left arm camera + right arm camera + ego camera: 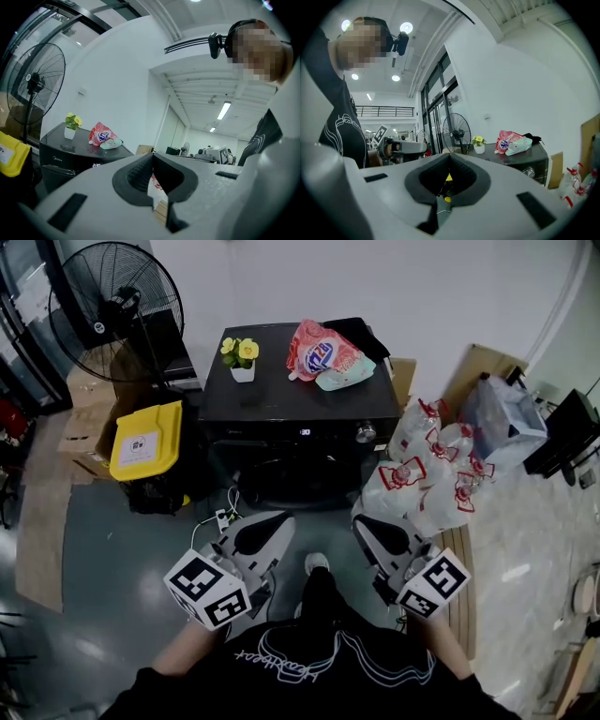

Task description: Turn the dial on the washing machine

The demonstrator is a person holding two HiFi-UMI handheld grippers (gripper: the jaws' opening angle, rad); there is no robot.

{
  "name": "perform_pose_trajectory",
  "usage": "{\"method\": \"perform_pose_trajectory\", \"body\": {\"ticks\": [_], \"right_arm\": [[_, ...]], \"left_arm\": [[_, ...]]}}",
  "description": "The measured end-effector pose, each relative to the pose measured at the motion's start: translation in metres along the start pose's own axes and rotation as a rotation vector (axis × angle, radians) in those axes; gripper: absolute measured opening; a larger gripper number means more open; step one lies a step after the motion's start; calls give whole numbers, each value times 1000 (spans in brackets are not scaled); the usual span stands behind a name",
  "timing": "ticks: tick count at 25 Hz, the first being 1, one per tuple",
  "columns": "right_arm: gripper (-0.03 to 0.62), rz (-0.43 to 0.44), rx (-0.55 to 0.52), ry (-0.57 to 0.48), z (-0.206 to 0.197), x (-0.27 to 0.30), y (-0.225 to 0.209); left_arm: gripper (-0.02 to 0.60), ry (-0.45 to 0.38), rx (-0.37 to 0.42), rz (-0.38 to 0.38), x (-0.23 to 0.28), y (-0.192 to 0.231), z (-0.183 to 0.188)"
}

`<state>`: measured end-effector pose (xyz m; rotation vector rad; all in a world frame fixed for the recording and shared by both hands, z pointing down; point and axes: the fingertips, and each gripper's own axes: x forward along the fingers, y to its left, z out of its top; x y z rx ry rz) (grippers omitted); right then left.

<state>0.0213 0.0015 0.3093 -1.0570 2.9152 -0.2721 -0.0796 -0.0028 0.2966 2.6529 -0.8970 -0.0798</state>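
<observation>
Silver round dial (366, 433), black washing machine (281, 395)

Place: looked like a lab or workshop hall, not a home | Evidence: washing machine (300, 427) stood alone on a bare grey floor (94, 540) among cardboard boxes (84, 427) and a pedestal fan (117, 310) | Also: strip lights (224, 110), glazed wall (440, 108), mezzanine railing (384, 111), desks with equipment (211, 152) behind.

head view: above, steeply down on washing machine (281, 395) | gripper views: low, level, near its front | shared: machine top
</observation>
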Motion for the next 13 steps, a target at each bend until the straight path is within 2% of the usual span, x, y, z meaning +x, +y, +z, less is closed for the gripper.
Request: {"method": "perform_pose_trajectory", "body": {"ticks": [13], "right_arm": [[3,-2,28,9,-13,8,-13]], "left_arm": [[5,29,-24,10,9,15,-17]]}}
